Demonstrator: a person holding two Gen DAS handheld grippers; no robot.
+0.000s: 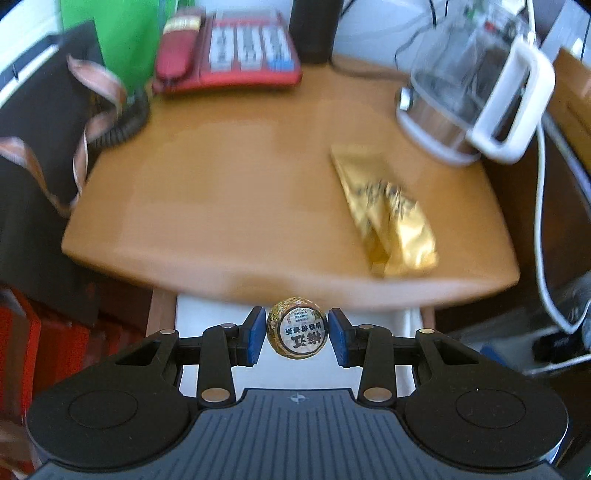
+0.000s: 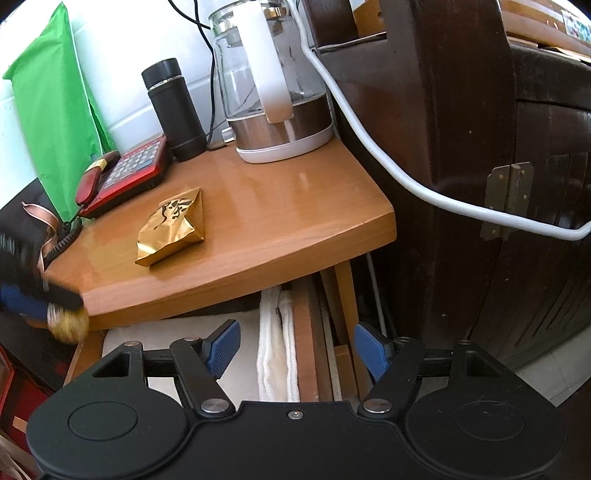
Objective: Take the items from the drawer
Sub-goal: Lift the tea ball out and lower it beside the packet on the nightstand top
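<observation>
1. At the front edge of the tabletop [image 1: 221, 192], just over the open drawer [image 1: 207, 314], the left gripper [image 1: 297, 334] holds one small round gold ball [image 1: 297, 332] with a paper label. Its two blue pads [image 1: 255, 336] press the ball from both sides, so the jaws are clamped on it.
2. On the tabletop, from left to right, there is one red phone [image 1: 229, 51], one dark bottle [image 1: 314, 29], one gold packet [image 1: 388, 218] and one glass kettle [image 1: 472, 85].
3. The gold packet lies flat near the front right corner of the tabletop, well apart from the phone. The kettle stands at the back right corner.
4. One green bag [image 1: 122, 40] stands behind the left edge, beside the phone.
5. The right gripper [image 2: 297, 349] hangs over the right side of the drawer. Its two blue pads [image 2: 223, 347] are wide apart and hold nothing.
6. Only the right wrist view shows one folded white cloth [image 2: 277, 347] inside the drawer, by its right wall. It also shows the dark wood cabinet [image 2: 480, 166] on the right and one white cable [image 2: 369, 140] running across it.
7. In the right wrist view the left gripper and its ball are just a blur at the front left corner of the tabletop. Only the left wrist view shows the ball's label clearly.
</observation>
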